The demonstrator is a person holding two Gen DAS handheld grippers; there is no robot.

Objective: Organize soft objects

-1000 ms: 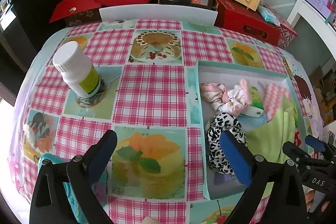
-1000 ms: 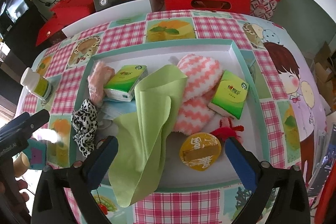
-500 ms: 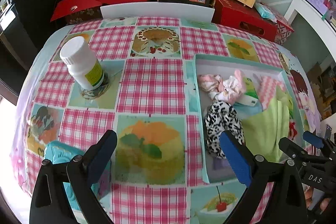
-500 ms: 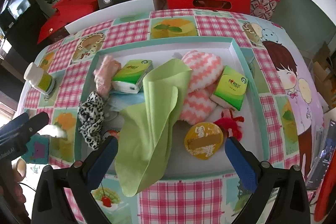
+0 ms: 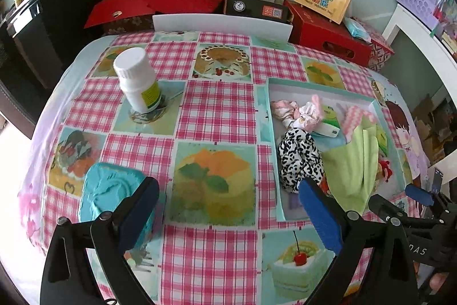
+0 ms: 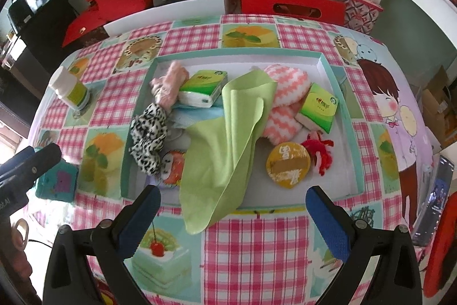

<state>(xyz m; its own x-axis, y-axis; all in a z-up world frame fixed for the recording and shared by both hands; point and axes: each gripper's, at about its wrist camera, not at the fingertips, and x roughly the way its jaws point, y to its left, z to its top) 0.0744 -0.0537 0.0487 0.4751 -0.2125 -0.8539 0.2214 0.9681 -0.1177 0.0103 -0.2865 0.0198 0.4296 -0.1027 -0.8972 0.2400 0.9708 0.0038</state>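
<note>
Two grippers wait, both spread wide and holding nothing.
Soft things fill the tray point(image 6: 328, 59), but the green cloth point(image 6: 225, 150) hangs over its near rim and could slide out if the right gripper point(image 6: 232, 216) bumps it. Left gripper point(image 5: 228, 207) sits over a teal pack point(image 5: 110, 192), maybe tissues; cloth hides things underneath.

The tray point(image 6: 347, 116) is taken as landmark: a cloth point(image 6: 228, 139) is draped over its near rim, two tissue packs point(image 6: 204, 87) are held inside, and a bottle point(image 5: 138, 83) is stood well left.
</note>
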